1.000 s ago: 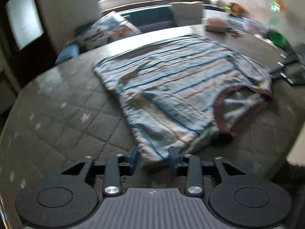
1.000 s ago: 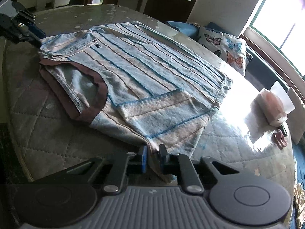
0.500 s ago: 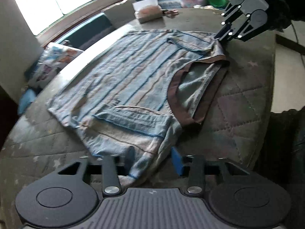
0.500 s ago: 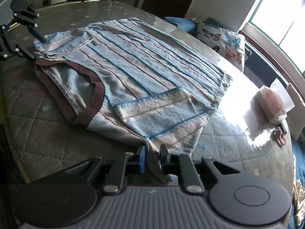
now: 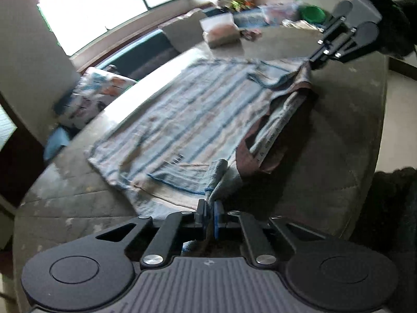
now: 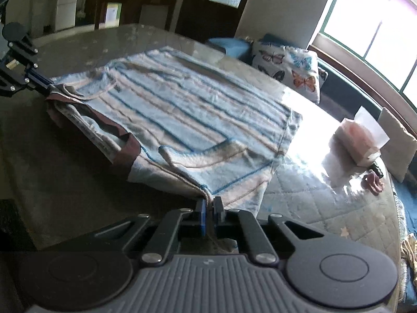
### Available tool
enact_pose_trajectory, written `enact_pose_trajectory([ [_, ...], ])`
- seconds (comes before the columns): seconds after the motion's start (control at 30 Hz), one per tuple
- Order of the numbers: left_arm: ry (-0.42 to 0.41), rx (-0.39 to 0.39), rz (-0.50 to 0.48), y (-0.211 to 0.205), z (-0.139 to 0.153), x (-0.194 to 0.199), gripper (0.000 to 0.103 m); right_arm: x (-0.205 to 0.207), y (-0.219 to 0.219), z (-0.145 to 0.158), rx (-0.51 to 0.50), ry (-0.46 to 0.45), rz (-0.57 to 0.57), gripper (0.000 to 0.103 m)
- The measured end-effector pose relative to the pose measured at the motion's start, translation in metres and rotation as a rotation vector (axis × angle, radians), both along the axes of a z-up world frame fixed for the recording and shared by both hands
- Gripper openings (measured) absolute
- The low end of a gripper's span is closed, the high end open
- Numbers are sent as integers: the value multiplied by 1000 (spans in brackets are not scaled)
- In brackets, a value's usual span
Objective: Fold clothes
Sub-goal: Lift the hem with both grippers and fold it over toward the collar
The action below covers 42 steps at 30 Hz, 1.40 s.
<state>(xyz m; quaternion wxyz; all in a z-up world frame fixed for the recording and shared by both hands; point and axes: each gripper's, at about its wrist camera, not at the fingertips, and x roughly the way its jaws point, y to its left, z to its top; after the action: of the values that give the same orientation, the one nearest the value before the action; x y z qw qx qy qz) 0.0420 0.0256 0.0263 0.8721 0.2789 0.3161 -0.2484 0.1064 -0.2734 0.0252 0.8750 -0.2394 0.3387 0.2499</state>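
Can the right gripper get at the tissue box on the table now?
Probably not yet: the right gripper is shut on the shirt shoulder. The table toward the tissue box looks bare, but it must first let go.

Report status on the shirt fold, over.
Left gripper just closed, shut on striped shirt. Right gripper shut on other shoulder. Shirt flat on table. Nothing blocking.
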Motion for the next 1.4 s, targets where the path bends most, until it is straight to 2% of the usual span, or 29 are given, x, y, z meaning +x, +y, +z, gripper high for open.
enact_pose_trajectory([
  [0.27,-109,-39,60,7,42,-59,5,-59,-5,40,36,-85,21,4],
  [0.37,-164,-42,70,7,56,-63,5,-72,-5,58,41,-143,21,4],
  [0.47,-198,-38,85,6,63,-48,5,-63,0,71,40,-185,20,4],
  [0.73,-234,-29,120,11,75,28,4,16,17,92,44,-201,25,4],
  [0.93,-177,-26,167,21,64,108,4,104,28,88,52,-153,8,4],
  [1.03,-131,-23,188,24,54,147,4,144,35,76,44,-122,4,4],
  [1.17,-71,-12,200,30,36,187,4,196,40,46,29,-45,-13,4],
  [1.4,14,-15,212,29,7,242,4,242,35,4,48,35,-67,4],
])
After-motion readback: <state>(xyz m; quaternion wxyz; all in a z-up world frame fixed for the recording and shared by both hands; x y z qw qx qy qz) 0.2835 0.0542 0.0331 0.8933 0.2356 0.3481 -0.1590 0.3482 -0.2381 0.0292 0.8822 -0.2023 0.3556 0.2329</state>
